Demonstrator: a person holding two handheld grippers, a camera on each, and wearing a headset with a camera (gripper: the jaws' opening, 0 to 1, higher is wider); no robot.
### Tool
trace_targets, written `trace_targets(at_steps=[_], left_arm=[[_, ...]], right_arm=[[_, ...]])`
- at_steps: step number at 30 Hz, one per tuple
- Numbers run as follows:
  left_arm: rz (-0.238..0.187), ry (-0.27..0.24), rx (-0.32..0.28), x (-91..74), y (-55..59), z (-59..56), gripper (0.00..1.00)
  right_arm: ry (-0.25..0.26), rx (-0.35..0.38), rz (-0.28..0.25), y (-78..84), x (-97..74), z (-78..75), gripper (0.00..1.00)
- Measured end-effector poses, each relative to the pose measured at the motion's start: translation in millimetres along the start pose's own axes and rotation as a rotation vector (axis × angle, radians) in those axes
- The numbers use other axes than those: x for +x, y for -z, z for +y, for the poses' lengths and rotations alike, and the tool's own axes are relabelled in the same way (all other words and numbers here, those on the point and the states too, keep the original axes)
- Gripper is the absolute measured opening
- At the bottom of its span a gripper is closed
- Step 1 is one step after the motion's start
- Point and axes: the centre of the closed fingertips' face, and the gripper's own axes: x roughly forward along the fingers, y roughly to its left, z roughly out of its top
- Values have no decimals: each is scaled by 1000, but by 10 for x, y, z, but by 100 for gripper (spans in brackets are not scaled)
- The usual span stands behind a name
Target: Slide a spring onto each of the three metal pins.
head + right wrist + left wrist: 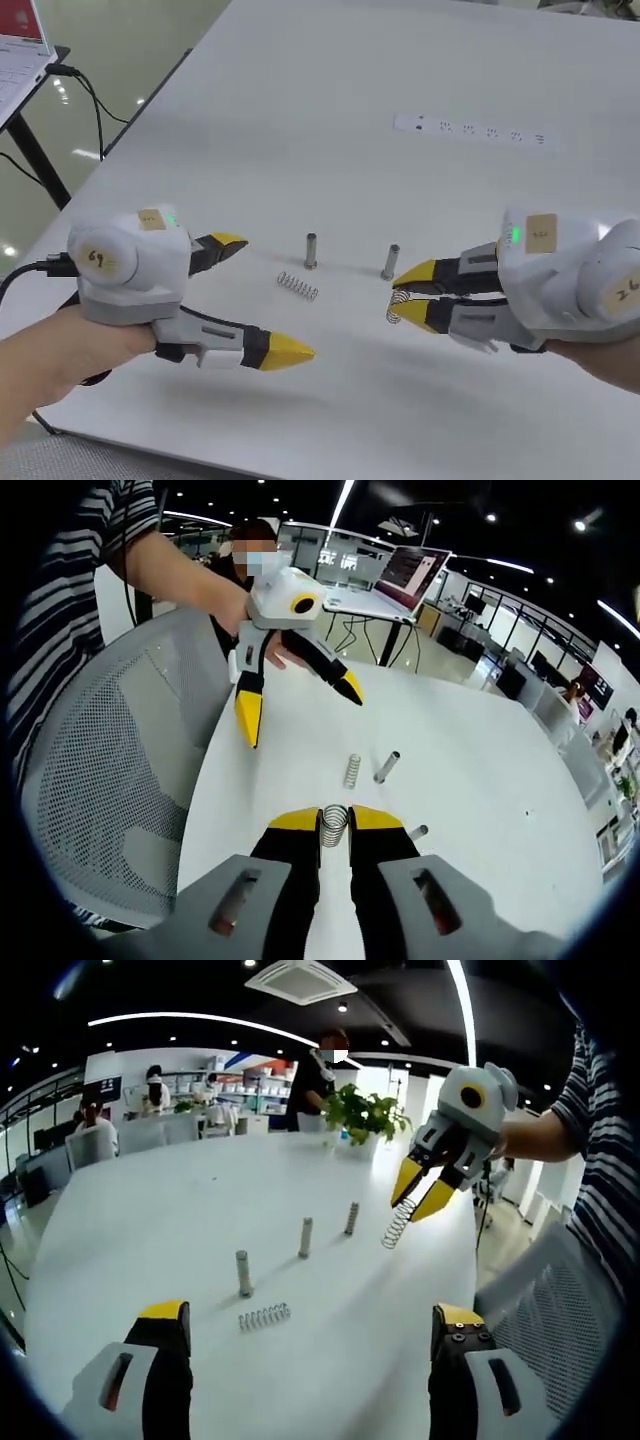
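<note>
Two bare metal pins [311,250] [390,262] stand upright on the white table [300,120]. A loose spring [297,286] lies flat in front of the left pin. My right gripper [408,293] is shut on a second spring [335,818], which hangs from its yellow tips just right of the nearer pin [417,832]. In the left gripper view this held spring [397,1225] dangles beside a third upright piece [351,1218] that looks wrapped in coils. My left gripper [260,295] hovers open left of the pins, nothing between its fingers.
A white power strip [470,130] lies at the table's far side. A laptop [20,50] on a stand and black cables sit off the left edge. A mesh chair [100,780] is near the front edge. A plant [365,1115] and people are across the room.
</note>
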Motion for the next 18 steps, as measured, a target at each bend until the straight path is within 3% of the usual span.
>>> trace_targets(at_steps=[7, 18], left_arm=[[-8, -62, -18, -86, 24, 150, 98], [-8, -76, -38, -113, 77, 168, 98]], right_arm=[[23, 17, -5, 12, 18, -43, 7], [54, 45, 9, 88, 57, -245, 7]])
